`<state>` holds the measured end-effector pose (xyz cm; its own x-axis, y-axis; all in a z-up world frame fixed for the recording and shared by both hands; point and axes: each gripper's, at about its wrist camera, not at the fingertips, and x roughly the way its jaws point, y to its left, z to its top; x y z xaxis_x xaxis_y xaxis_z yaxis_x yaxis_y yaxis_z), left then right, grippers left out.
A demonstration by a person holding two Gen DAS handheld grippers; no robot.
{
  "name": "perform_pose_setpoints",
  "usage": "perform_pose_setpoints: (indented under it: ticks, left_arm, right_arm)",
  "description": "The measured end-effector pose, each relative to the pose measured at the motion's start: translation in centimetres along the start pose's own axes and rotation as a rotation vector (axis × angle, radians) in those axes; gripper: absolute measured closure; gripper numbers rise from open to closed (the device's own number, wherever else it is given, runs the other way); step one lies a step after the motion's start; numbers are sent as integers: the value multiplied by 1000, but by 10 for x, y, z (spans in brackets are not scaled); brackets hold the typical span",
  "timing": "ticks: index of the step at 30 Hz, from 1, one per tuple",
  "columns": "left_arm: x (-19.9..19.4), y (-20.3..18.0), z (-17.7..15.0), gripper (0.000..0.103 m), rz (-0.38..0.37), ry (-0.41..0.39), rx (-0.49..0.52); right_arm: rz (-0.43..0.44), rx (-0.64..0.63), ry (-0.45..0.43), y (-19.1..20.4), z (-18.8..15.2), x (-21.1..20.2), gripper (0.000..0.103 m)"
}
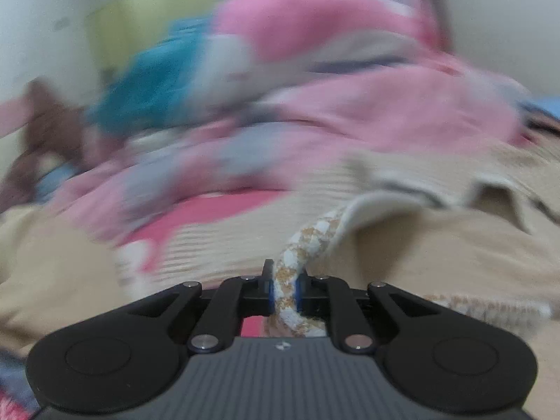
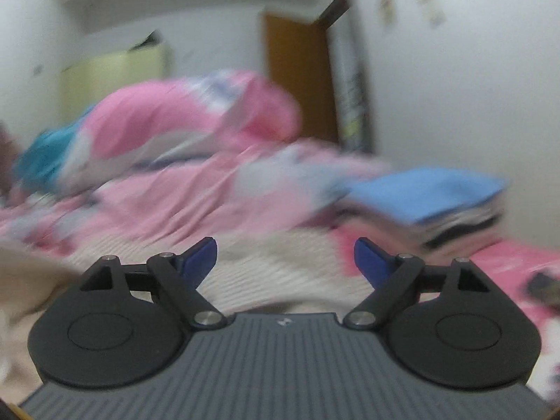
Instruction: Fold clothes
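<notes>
Soft, light beige knit garment (image 1: 437, 255) drapes limply; left claw (image 1: 284, 292) clamps its patterned braided edge (image 1: 308, 245), a sound hold. Beside the garment, right claw (image 2: 285, 262) gapes empty.

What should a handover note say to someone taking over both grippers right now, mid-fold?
Left gripper: jaws shut on the patterned trim of the beige garment, which lies spread on the bed.
Right gripper: jaws open, nothing between them.
Folded stack, blue piece on top, sits ahead on the right; pink bedding is heaped behind.
Done: some items stacked.
Left: fold the beige garment; views are blurred, so its fold state is unclear.
</notes>
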<state>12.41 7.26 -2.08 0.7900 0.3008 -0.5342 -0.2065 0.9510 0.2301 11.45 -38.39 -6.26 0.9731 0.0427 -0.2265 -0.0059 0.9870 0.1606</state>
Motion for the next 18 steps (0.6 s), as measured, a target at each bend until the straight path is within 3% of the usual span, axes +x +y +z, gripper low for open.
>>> perform_pose_setpoints:
  ticks: [3,6,9,10,12,13,15,18]
  left_arm:
    - [4,72,-14,93,122,38,-125]
    - [14,138,-47,93,169,117,-271]
    - [31,187,-98,89,94,207,-454]
    - [33,197,-113,84,63,214,-516]
    - [37,215,-142,58,3,222,-636]
    - [34,220,-151,54,-15,195,-679]
    - [23,229,-161,45,-70,145,-734]
    - [3,230,-158,43,-104,93,-691]
  right_arm:
    - [110,22,124,13,-10,35,17]
    - [114,116,238,5,-31,62,18]
    - [118,193,300,-6,-40,75,18]
    - [128,213,304,-10,-40,77,18]
    - [127,219,318,-14,-42,79,18]
    - [126,212,326,-13,-42,81,18]
    - [117,185,342,-10,-40,79,18]
    - [95,147,363,-2,-32,78,18]
